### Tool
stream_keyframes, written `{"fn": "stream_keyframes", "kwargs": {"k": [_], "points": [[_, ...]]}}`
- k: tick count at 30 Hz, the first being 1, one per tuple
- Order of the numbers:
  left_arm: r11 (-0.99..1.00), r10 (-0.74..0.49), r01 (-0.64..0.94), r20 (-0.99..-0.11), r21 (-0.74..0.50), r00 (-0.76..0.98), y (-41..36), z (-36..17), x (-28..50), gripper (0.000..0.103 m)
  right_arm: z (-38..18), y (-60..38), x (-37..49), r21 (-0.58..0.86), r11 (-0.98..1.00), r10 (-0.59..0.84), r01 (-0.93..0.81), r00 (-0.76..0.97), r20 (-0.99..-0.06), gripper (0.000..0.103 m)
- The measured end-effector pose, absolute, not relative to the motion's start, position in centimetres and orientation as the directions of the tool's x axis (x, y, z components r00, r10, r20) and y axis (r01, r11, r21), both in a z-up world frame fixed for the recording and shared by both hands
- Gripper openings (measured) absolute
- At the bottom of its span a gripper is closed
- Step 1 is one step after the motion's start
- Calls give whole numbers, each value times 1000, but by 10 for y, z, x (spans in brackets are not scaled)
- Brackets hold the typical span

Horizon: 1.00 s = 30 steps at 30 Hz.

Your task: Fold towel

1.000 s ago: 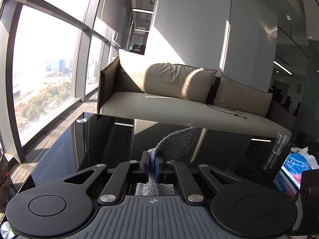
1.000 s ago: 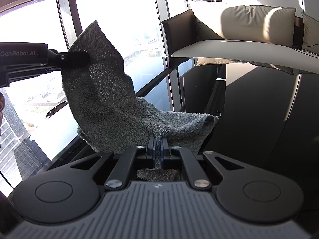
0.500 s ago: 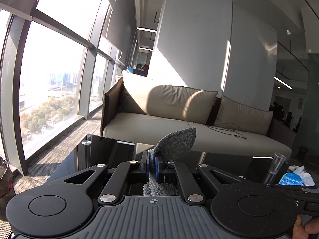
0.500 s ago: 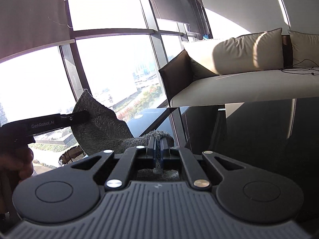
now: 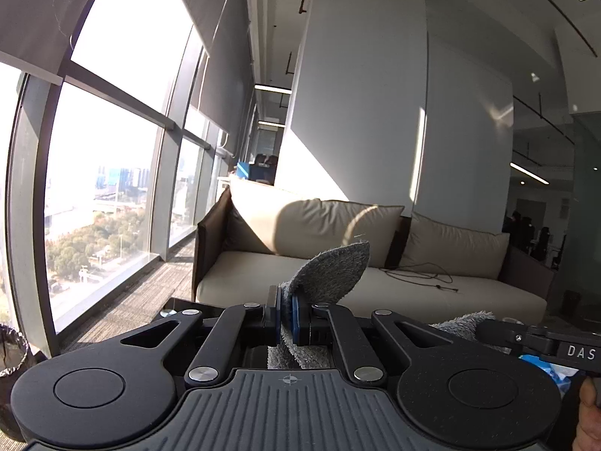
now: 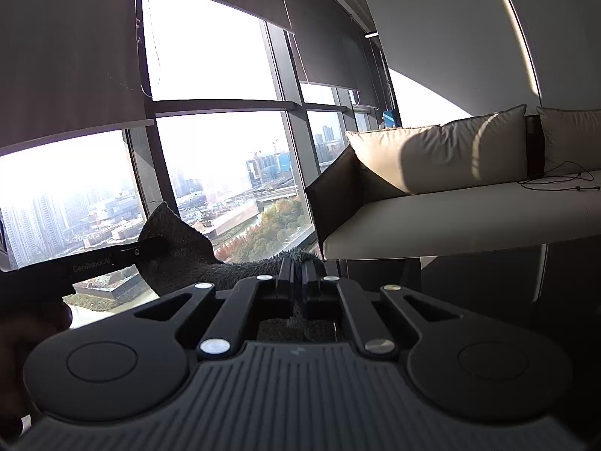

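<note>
Both my grippers have risen, left gripper (image 5: 286,312) and right gripper (image 6: 297,278), each clamped on a corner of one grey towel (image 5: 330,270); one sofa (image 5: 375,289) ahead.

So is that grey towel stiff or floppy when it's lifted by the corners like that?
Probably floppy: the towel curls over above the shut left gripper and, in the right wrist view, sags between it and the right gripper. Its fluffy pile likely grips well, since thin pinches seem to hold it. It looks light.
</note>
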<state>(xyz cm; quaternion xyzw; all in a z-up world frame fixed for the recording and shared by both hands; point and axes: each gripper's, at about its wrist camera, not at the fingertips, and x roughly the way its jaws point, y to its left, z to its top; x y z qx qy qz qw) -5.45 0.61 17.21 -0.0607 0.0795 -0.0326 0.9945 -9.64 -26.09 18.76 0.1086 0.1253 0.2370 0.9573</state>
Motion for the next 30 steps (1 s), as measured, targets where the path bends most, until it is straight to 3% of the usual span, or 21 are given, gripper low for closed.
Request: {"fn": "stream_keyframes", "kwargs": {"k": [9,22,30], "points": [[994,-64,50,-148,-94,987,-14,186,-76,5,210,-270,-118,235,878,462,-416,865,-195,3],[996,-45,27,-209,-90,977,-23,145,-78,5,171,-271,-106,275,889,438,-366,855,-278,4],[999,27,-34,-188,-34,982,-20,126,-43,5,145,-262,-64,302,898,408,-321,865,-293,4]]}}
